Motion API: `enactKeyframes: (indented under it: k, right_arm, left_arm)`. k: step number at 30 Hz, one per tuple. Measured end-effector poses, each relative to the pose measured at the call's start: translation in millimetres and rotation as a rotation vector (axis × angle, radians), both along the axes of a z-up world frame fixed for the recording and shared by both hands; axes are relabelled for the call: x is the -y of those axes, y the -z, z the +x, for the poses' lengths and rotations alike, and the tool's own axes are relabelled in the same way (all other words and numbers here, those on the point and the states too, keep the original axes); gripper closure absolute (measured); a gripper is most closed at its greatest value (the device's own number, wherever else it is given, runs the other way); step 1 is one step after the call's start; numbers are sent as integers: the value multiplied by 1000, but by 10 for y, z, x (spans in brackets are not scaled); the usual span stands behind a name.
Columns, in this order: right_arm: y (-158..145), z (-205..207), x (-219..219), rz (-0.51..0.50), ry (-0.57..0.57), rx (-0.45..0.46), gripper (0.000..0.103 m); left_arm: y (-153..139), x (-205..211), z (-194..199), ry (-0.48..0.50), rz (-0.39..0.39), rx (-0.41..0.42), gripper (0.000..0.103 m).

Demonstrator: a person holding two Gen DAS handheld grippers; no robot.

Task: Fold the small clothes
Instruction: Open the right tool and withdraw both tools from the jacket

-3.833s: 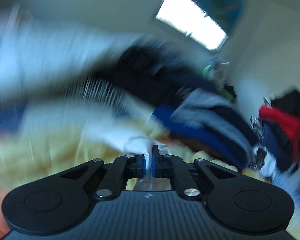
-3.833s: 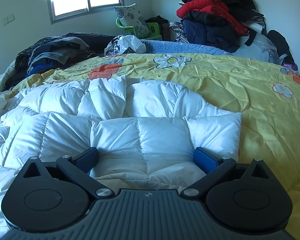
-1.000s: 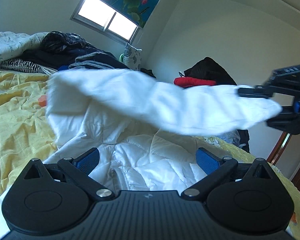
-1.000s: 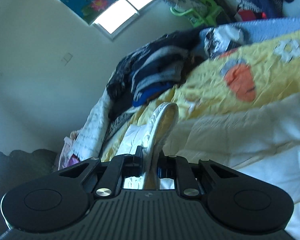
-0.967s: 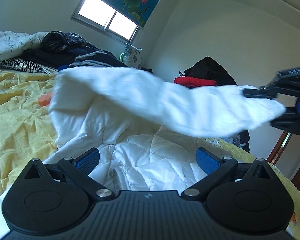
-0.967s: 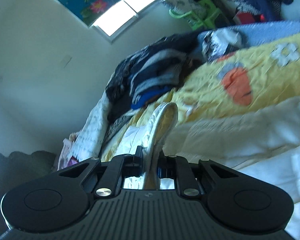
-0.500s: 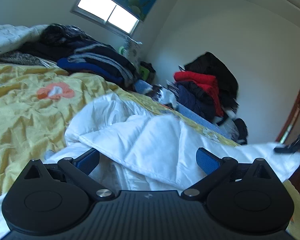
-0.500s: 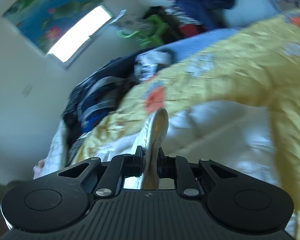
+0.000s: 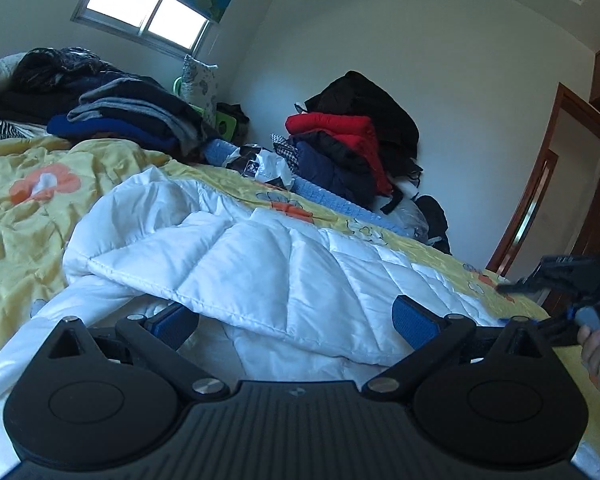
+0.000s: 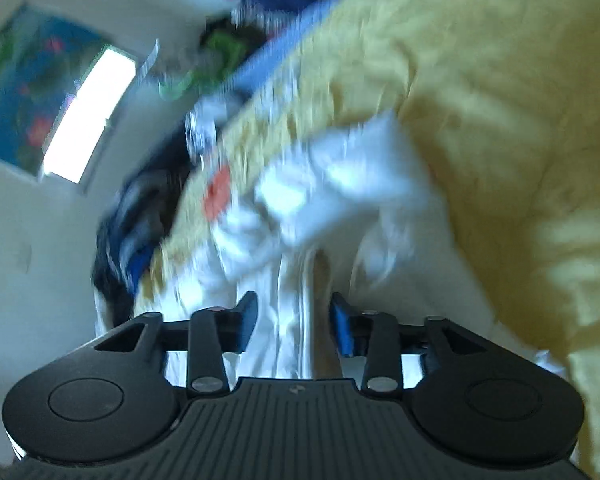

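White quilted jacket (image 9: 268, 264) is lying on the yellow flowered bedspread (image 9: 24, 216), one part folded over the rest. My left gripper (image 9: 296, 316) sits low over its near edge, fingers spread wide, nothing pinched. My right gripper (image 10: 294, 326) is opening up; the jacket's edge runs between the blue pads (image 10: 342, 330), no squeeze that I can see. Right view's pretty blurry.

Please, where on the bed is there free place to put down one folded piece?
Free: the yellow quilt left of the white padded jacket, in front of the dark folded pile. Crowded: the far side, with the plastic bag and red-and-black heap. The jacket fills the middle.
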State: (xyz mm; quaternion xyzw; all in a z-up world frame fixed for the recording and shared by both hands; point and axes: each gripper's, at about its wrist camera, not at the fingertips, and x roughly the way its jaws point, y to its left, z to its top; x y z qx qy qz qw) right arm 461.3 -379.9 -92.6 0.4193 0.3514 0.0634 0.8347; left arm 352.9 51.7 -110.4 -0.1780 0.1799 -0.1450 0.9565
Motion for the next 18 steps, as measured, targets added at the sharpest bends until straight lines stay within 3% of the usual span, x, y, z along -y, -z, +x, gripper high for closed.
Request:
enactKeyframes:
  k: [2, 3, 5, 7, 10, 11, 14, 16, 18]
  right_arm:
    - [-189, -131, -20, -80, 69, 89, 51]
    - [-273, -169, -84, -105, 51, 139, 49]
    - [-406, -176, -307, -140, -43, 196, 34]
    - [-479, -139, -631, -202, -165, 224, 26]
    - [-434, -23, -1052, -306, -323, 208, 27]
    - [-386, 23, -1148, -340, -357, 192, 27]
    - [-178, 126, -1411, -476, -437, 120, 25]
    - [8, 116, -1468, -530, -476, 92, 23]
    - [158, 24, -1468, -521, -484, 99, 22]
  left_arm:
    - [-13, 1, -15, 7, 0, 18, 0]
    - [-20, 13, -34, 17, 4, 33, 0]
    - [-46, 55, -90, 56, 19, 68, 0]
    - [-70, 118, -167, 131, 37, 117, 0]
    - [-90, 224, -266, 338, 36, 165, 0]
    - [-103, 255, -320, 361, 49, 203, 0]
    - [-127, 234, -440, 262, 69, 320, 0]
    - [-99, 179, -314, 173, 46, 255, 0]
    - [-36, 139, -77, 165, 18, 96, 0]
